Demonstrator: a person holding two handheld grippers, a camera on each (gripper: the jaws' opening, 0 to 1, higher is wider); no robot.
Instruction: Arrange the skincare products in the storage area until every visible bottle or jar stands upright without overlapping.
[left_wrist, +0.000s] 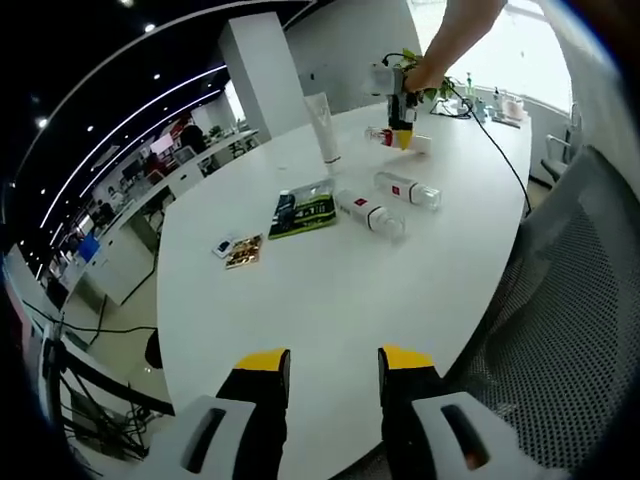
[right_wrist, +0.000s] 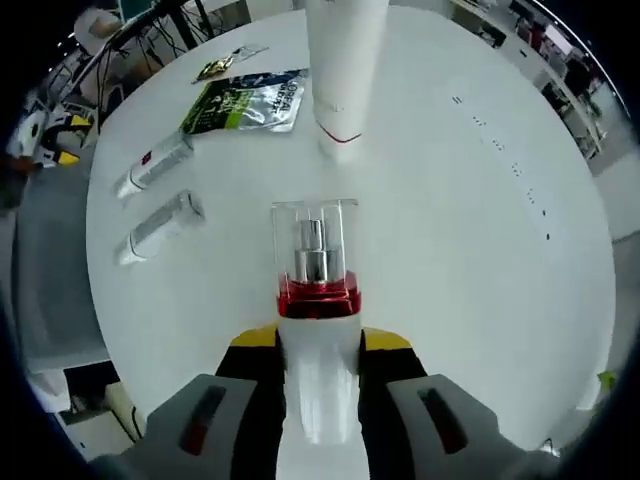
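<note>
My right gripper (right_wrist: 318, 345) is shut on the white body of a pump bottle (right_wrist: 316, 290) with a red band and a clear cap, held lying flat low over the white table (right_wrist: 480, 220). From the left gripper view, this right gripper (left_wrist: 403, 138) is far across the table in a person's hand, with the pump bottle (left_wrist: 381, 134) crosswise in it. A white tube (right_wrist: 345, 70) (left_wrist: 322, 125) stands upright just beyond. Two clear bottles (left_wrist: 408, 190) (left_wrist: 368, 212) lie on their sides. My left gripper (left_wrist: 335, 365) is open over the near table edge, holding nothing.
A green sachet (left_wrist: 305, 212) (right_wrist: 245, 100) and small packets (left_wrist: 243, 250) lie flat near the lying bottles (right_wrist: 155, 165) (right_wrist: 160, 225). A mesh chair (left_wrist: 570, 300) stands at the table's right edge. A plant (left_wrist: 415, 65) and small items sit at the far end.
</note>
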